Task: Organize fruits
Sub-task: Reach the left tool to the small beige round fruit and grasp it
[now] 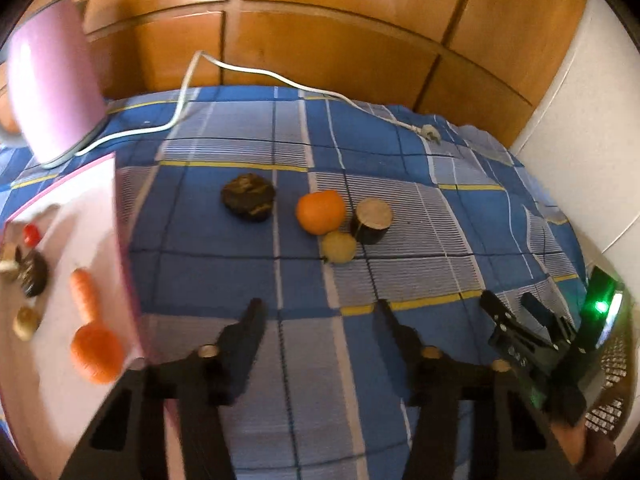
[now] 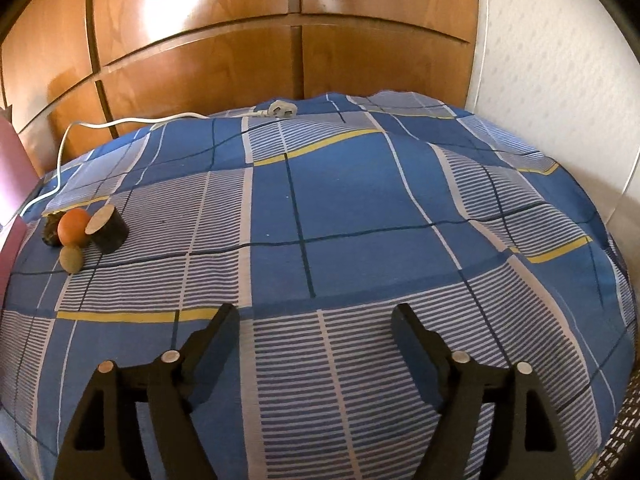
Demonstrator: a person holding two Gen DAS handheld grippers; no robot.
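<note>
On the blue checked bedsheet [image 1: 224, 236] lie an orange [image 1: 320, 212], a small yellow-green fruit [image 1: 339, 246], a dark cut cylinder piece [image 1: 372, 221] and a dark brown lumpy item [image 1: 249, 197]. They also show at the far left of the right wrist view: the orange [image 2: 73, 227], the small fruit [image 2: 71, 260], the cylinder [image 2: 107, 228]. A pink tray [image 1: 92, 216] at the left holds two carrots [image 1: 90, 320], a small red item [image 1: 31, 234] and several other pieces. My left gripper [image 1: 318, 308] is open and empty, short of the fruits. My right gripper [image 2: 316, 316] is open and empty over bare sheet; it also shows in the left wrist view [image 1: 516, 304].
A white cable [image 1: 256, 72] with a plug [image 1: 430, 133] runs across the far side of the bed. A pink lid or box [image 1: 52, 80] stands at the back left. Wooden wardrobe doors [image 2: 200, 60] stand behind, a white wall [image 2: 552, 80] at the right. A mesh basket edge [image 1: 612, 384] sits lower right.
</note>
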